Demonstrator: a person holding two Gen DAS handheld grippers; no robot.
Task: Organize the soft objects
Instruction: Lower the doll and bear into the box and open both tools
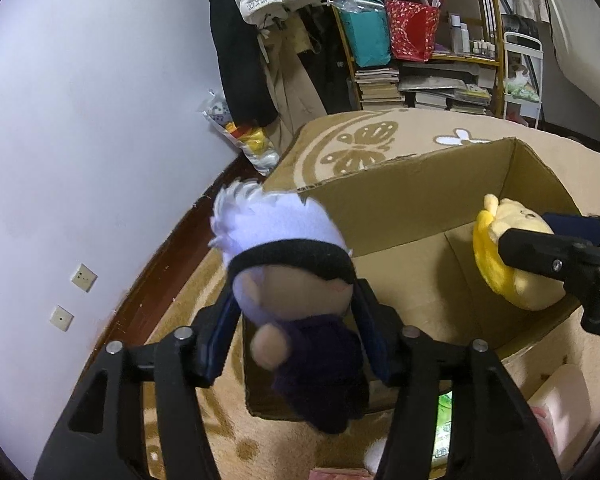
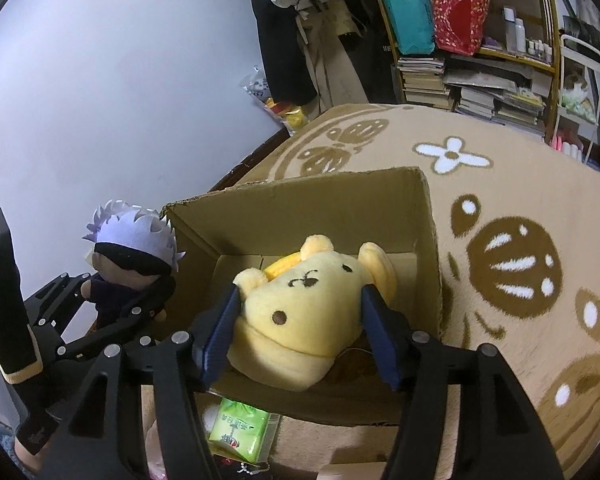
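Observation:
My left gripper [image 1: 296, 320] is shut on a plush doll [image 1: 284, 276] with white hair, a black blindfold and dark purple clothes, held above the near left corner of an open cardboard box [image 1: 400, 196]. The doll also shows in the right wrist view [image 2: 132, 256]. My right gripper [image 2: 300, 320] is shut on a yellow bear plush [image 2: 312, 304], held over the inside of the box [image 2: 300, 208]. In the left wrist view the bear [image 1: 516, 264] hangs over the box's right side.
The box stands on a beige carpet [image 2: 500, 200] with brown and white patterns. A green tissue pack [image 2: 240, 428] lies by the box's near edge. A white wall [image 1: 80, 120] is to the left. A cluttered bookshelf [image 1: 428, 40] and hanging clothes [image 1: 236, 40] stand at the back.

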